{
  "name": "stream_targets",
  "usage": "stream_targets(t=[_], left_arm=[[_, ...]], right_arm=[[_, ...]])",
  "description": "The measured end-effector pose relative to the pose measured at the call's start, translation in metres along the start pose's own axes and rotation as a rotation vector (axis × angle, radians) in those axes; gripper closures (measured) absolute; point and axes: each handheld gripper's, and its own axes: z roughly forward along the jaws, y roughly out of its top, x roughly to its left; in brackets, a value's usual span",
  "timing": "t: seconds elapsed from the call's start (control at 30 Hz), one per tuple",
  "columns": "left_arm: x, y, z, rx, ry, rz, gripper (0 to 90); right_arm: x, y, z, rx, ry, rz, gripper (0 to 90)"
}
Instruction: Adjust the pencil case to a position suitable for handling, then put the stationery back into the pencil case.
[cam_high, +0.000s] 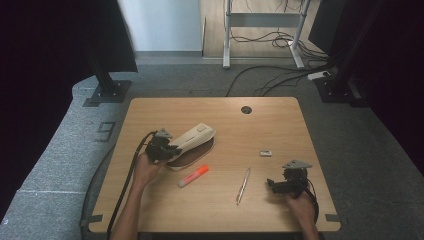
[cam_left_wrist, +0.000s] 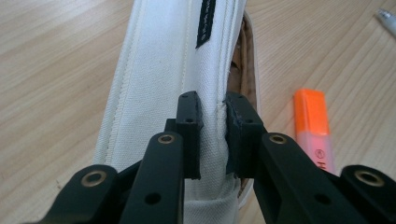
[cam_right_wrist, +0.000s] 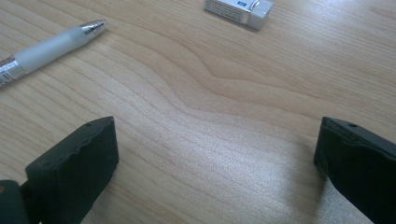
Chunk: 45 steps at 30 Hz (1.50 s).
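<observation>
**Pinching the pencil case by its fabric edge**

Gripping noted on the left: left gripper (cam_left_wrist: 212, 135) has its jaws clenched on a fold of the white pencil case (cam_high: 192, 142), near the case's end closest to the person. The case lies left of centre on the wooden table (cam_high: 280, 120), its long axis running diagonally from the gripper away and to the right; the brown-lined opening (cam_left_wrist: 246, 70) faces the orange highlighter (cam_high: 193, 176), which lies just beside it.

Handling, as a judgement: soft canvas, light, likely to sag and twist if lifted from one end. The stitched seam along the top looks the firmest hold; a second grip at the far end would steady it.

Right gripper (cam_right_wrist: 215, 172) hovers low over bare table, jaws spread wide, holding nothing. A pen (cam_right_wrist: 46, 46) lies ahead to its left, a small eraser (cam_right_wrist: 239, 10) farther off.
</observation>
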Motion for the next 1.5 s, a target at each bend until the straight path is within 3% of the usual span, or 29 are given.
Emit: stream_targets(t=[0.23,0.63,1.23,1.5], left_arm=[[-0.006,-0.007,-0.011,-0.021,-0.008,-0.038,77.5],[-0.017,-0.024,-0.027,-0.025,-0.022,-0.05,77.5],[-0.017,-0.038,-0.038,-0.072,-0.037,-0.064,77.2],[-0.016,-0.038,-0.039,-0.083,-0.041,-0.065,77.1]], right_arm=[[0.0,0.0,0.0,-0.001,0.0,-0.001,0.0],[0.0,0.0,0.0,-0.002,0.0,-0.001,0.0],[0.001,0.0,-0.001,0.002,-0.005,0.008,0.0],[0.001,0.004,-0.003,0.046,0.02,-0.02,2.4]])
